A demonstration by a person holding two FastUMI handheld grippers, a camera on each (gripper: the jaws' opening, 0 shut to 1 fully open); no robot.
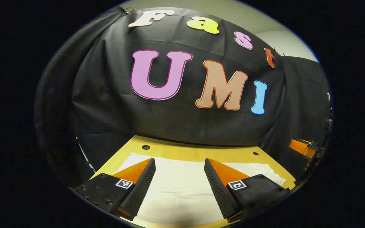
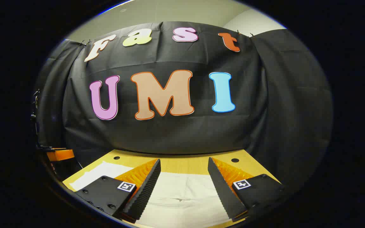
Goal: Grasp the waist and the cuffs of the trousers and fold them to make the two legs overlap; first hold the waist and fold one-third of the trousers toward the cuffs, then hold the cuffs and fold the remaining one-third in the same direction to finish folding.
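I see the left gripper [image 1: 180, 161] with jaws spread, above the pale trousers [image 1: 182, 190] on the wooden table [image 1: 195, 152]. My right gripper [image 2: 184, 163] gapes wide too, holding nothing

Ahead of each tool the trousers [image 1: 182, 186] lie flat on the desk [image 1: 195, 153], leaving open air above for passing, until the black cloth wall [image 2: 176, 133] blocks the far edge.

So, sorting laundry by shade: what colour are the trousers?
White or cream, plain; the trousers show best in the left gripper view.
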